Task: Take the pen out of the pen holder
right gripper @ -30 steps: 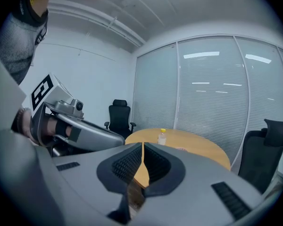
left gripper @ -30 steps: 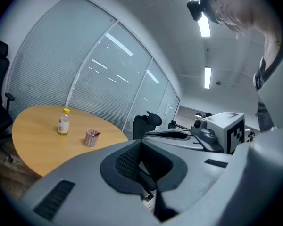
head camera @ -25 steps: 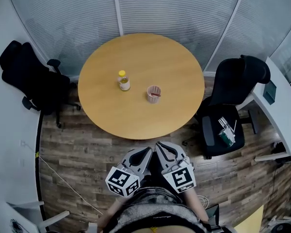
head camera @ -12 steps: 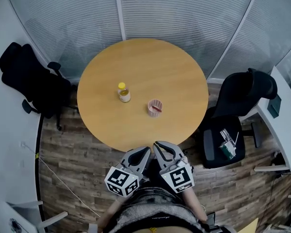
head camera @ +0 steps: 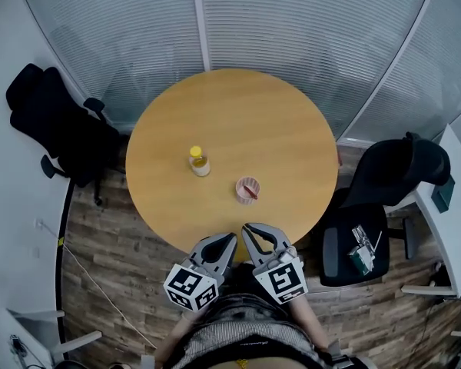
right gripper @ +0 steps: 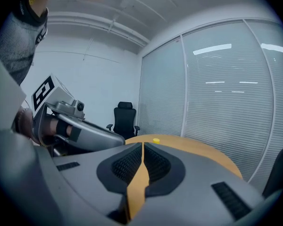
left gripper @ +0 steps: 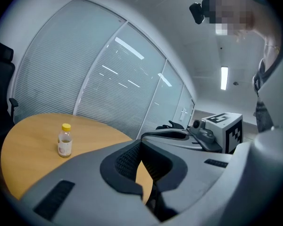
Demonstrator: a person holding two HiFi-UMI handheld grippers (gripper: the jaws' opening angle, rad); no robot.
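A small pink pen holder (head camera: 247,190) stands on the round wooden table (head camera: 269,129), toward its near side, with a red pen (head camera: 250,188) lying slanted inside it. My left gripper (head camera: 229,239) and right gripper (head camera: 247,229) hover side by side just off the table's near edge, below the holder and well apart from it. Both are shut with nothing between the jaws. In the left gripper view the left gripper (left gripper: 141,142) has its tips together, and the holder is hidden. The right gripper (right gripper: 142,145) shows only a thin slit.
A clear bottle with a yellow cap (head camera: 199,161) stands left of the holder, also the bottle (left gripper: 65,140). Black office chairs sit at the left (head camera: 54,121) and right (head camera: 376,198); the right one holds small items (head camera: 359,248). Glass walls with blinds curve behind.
The view has moved closer to the table, whose near edge now reaches the gripper tips. Both grippers stay shut and side by side.
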